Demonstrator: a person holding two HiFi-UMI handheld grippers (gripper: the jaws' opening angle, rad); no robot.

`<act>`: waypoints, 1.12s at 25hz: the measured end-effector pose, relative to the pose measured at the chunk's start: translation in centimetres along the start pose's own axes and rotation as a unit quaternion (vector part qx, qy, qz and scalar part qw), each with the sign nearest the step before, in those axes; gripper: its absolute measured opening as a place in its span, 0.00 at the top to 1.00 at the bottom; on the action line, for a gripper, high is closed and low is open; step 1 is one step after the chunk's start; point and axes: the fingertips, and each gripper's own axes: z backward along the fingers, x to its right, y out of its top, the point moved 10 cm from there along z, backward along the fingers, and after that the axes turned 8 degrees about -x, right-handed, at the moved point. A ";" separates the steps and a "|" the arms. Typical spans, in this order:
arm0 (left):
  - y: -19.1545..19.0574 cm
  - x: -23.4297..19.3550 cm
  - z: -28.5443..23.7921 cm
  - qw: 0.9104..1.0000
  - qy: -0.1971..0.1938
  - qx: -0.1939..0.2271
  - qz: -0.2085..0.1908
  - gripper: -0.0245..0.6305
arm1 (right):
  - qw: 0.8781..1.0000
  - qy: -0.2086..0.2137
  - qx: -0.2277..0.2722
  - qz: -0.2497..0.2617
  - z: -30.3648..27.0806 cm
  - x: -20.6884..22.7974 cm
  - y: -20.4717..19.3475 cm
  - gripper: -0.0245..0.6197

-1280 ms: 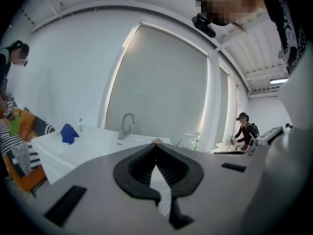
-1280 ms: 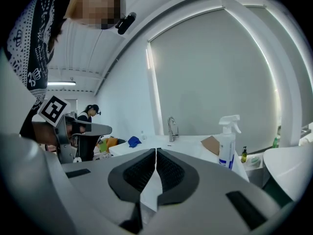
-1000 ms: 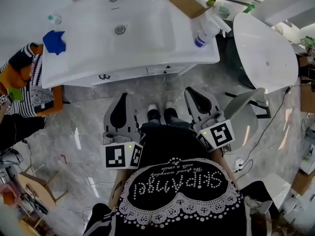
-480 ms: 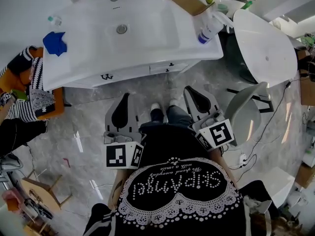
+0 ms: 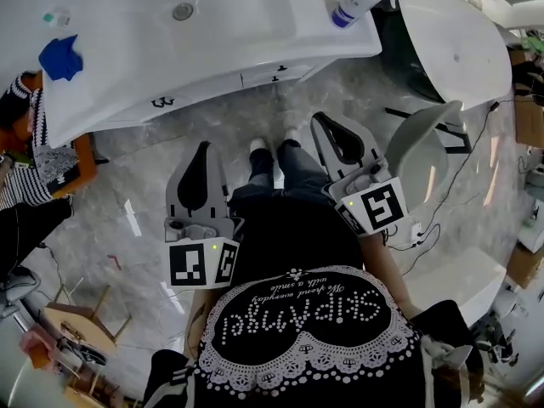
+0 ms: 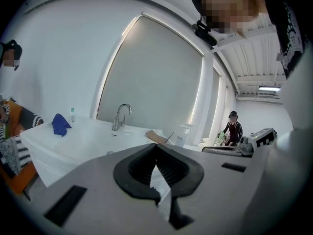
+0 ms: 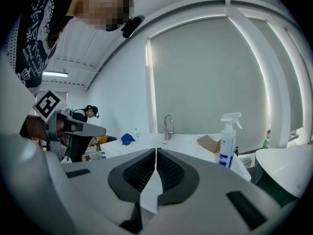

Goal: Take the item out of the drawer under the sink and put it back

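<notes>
standing before the sink counter [image 5: 127, 75], the person is holding both tools low at the waist, well apart from the drawers [image 5: 183, 98] under it. the drawers are sitting shut, their long fronts running along the counter's edge and facing the person; whatever is in them is hidden. the left gripper [image 5: 202, 147] and right gripper [image 5: 321, 119] are pointing toward the counter side by side, each with jaws pressed together and empty
</notes>
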 end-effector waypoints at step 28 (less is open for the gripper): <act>-6.7 1.9 -7.4 0.990 -0.098 -0.104 0.020 0.96 | 0.986 -0.036 -0.156 -0.042 -12.6 8.7 -17.1 0.80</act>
